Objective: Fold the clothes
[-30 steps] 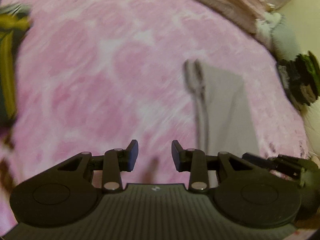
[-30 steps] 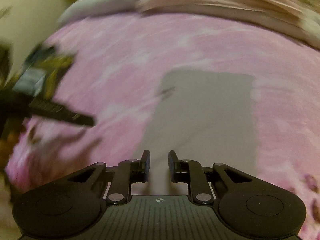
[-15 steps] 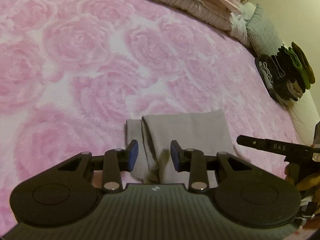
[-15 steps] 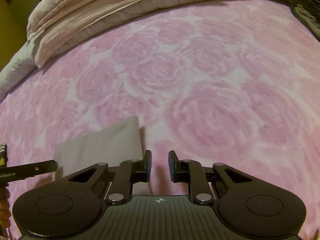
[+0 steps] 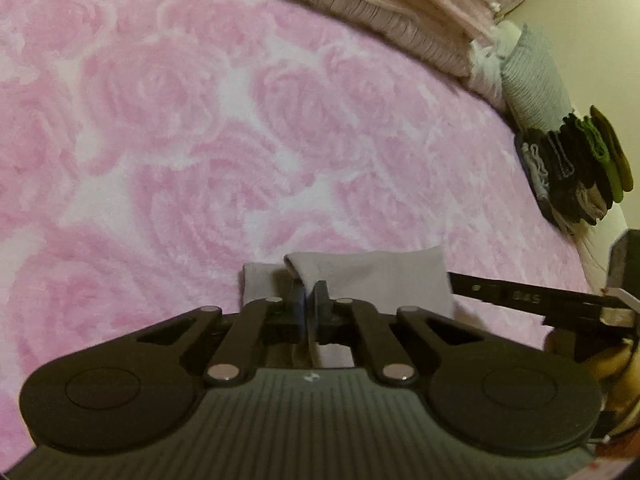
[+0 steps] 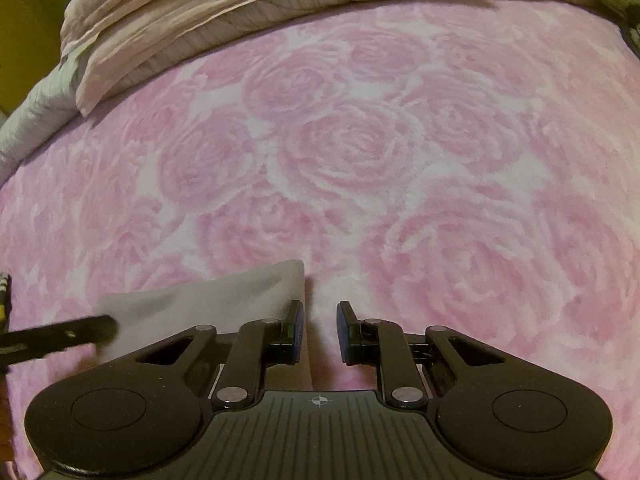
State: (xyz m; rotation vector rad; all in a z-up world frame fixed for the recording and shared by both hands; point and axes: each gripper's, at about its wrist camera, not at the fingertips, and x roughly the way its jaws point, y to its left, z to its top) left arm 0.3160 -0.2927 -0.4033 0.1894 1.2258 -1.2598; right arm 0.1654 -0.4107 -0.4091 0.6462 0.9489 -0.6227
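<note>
pink rose blanket [image 6: 360, 152] on bed, left gripper [image 5: 309, 309] pinching grey cloth [image 5: 376, 280], right gripper [image 6: 319, 330] released

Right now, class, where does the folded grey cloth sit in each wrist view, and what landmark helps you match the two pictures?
Left wrist view: the folded grey cloth lies low at centre, pinched between the left hand-held gripper fingers.
Right wrist view: the cloth lies low and left, beside the open right hand-held gripper.
Shared landmark: the pink rose blanket beneath it.
</note>
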